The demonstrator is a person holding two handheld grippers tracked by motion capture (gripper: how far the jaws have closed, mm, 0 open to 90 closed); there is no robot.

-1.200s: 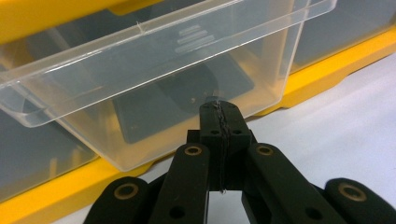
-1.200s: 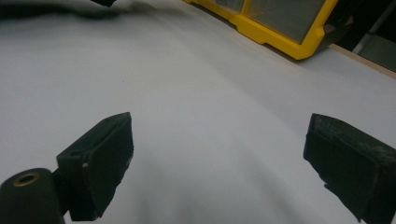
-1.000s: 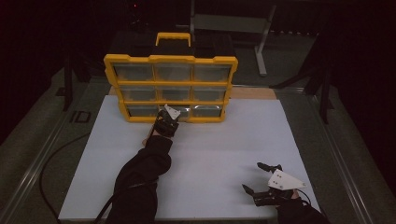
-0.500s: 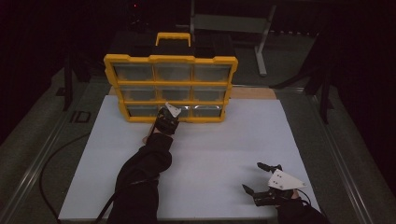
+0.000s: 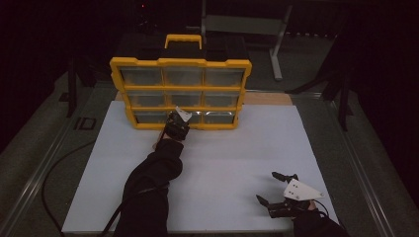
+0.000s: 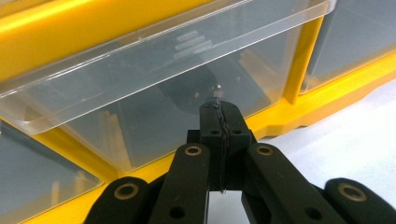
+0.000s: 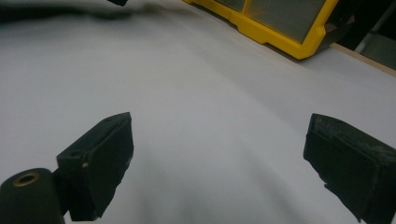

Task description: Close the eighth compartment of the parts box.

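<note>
clear drawer (image 5: pixel 190 117) in bottom row, middle slot of yellow organizer (image 5: pixel 180 94), standing at far edge of white board (image 5: pixel 222 148). high view: left gripper (image 5: pixel 178 124) right at that drawer's front, sleeve (image 5: pixel 150 187) stretched across board; right gripper (image 5: pixel 276 190) near front right corner, well apart from organizer. left gripper view: jaws pressed together, tips against clear drawer front (image 6: pixel 163 93), pulled slightly out of yellow frame (image 6: pixel 280 121). right gripper view: jaws spread wide, nothing between, over bare board (image 7: pixel 210 116); organizer corner (image 7: pixel 280 28) far off.
</note>
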